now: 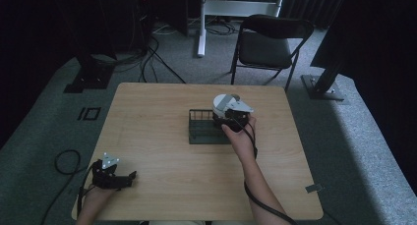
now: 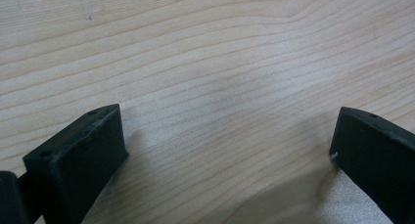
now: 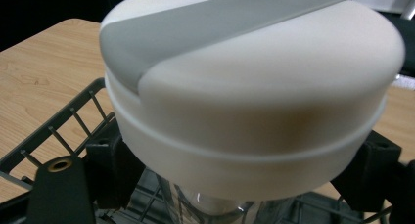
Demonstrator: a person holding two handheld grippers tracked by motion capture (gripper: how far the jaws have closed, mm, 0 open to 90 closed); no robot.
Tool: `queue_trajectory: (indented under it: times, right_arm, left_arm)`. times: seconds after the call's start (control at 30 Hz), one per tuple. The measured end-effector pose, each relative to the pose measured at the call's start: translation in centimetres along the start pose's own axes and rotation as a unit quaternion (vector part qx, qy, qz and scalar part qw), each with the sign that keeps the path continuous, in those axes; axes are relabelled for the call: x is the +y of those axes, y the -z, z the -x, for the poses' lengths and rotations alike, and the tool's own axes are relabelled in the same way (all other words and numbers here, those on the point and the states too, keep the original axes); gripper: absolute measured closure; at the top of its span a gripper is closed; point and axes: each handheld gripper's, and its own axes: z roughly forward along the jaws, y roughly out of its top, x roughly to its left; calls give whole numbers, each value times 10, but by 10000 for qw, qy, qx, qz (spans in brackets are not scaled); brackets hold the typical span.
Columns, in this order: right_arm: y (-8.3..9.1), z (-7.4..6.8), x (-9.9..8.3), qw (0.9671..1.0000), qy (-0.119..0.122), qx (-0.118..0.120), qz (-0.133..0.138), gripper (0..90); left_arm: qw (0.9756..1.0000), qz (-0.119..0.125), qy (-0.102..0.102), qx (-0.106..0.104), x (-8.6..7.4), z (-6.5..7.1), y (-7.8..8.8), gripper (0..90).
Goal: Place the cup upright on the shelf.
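A clear container with a white lid [image 1: 225,103] crossed by a grey band is held upright over the right end of a dark wire rack [image 1: 201,131] at the table's middle. My right gripper [image 1: 231,118] is shut on it just under the lid. In the right gripper view the lid [image 3: 254,77] looms close, with the clear body [image 3: 210,204] below it and black fingers [image 3: 110,170] pressed on either side. The rack's wire wall [image 3: 54,136] runs at the left. My left gripper [image 1: 129,177] rests on the table's near left corner, open [image 2: 227,145] over bare wood.
The wooden table [image 1: 157,102] has bare room left and front of the rack. Beyond its far edge stand a black folding chair [image 1: 268,43], a white stand [image 1: 201,23] and floor cables [image 1: 147,58]. A dark post base [image 1: 322,85] sits at the right.
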Motion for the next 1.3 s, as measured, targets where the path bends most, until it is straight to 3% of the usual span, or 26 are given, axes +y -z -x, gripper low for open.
queue_trajectory:
  times: [0.6, 0.8, 1.3]
  right_arm:
    - [-12, -1, -11, 9993, -178, 30, -342, 182]
    - [-11, -4, -12, 9994, -40, -23, -357, 181]
    - [-7, -8, -20, 9997, -63, -116, -226, 179]
  left_arm:
    - [10000, 0, -1, 0, 0, 0, 0, 2]
    - [10000, -1, -1, 1, 0, 0, 0, 2]
    - [10000, -1, -2, 1, 0, 0, 0, 2]
